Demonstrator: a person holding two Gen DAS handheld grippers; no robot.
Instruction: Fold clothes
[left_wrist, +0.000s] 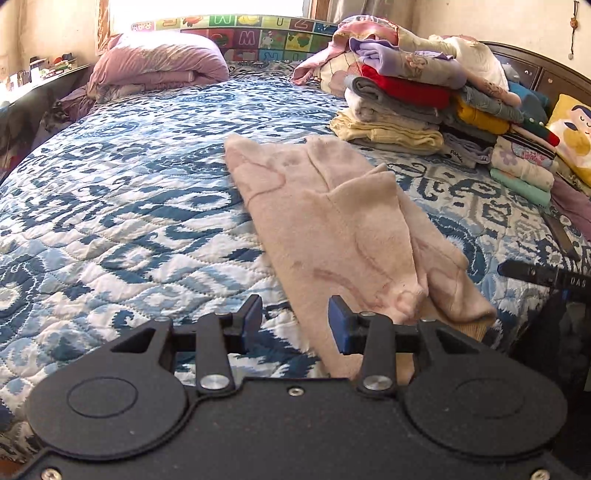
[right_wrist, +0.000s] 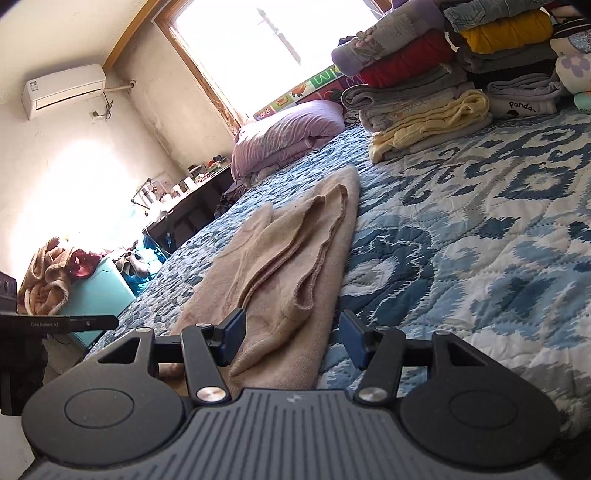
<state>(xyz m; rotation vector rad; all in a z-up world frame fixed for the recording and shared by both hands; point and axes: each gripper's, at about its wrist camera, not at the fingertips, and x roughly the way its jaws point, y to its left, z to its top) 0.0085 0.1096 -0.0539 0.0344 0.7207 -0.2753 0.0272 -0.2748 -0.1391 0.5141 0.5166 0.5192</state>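
Beige garment (left_wrist: 332, 229) lying folded on bed (left_wrist: 129, 206), left hand-held gripper (left_wrist: 295, 321) standing open and empty, right hand-held gripper (right_wrist: 291, 339) standing open over garment edge, clothes stack (left_wrist: 424, 99) sitting at 2 o'clock.

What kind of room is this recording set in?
Most likely a home bedroom: a bed with a blue patterned quilt, a rolled purple duvet, and a stack of folded clothes.

Garment (left_wrist: 332, 221): pale pink-beige knit, soft, partly folded lengthwise into a long strip with layered edges, lying flat on the blue-and-white patterned bed quilt (left_wrist: 129, 206), near edge overhanging.
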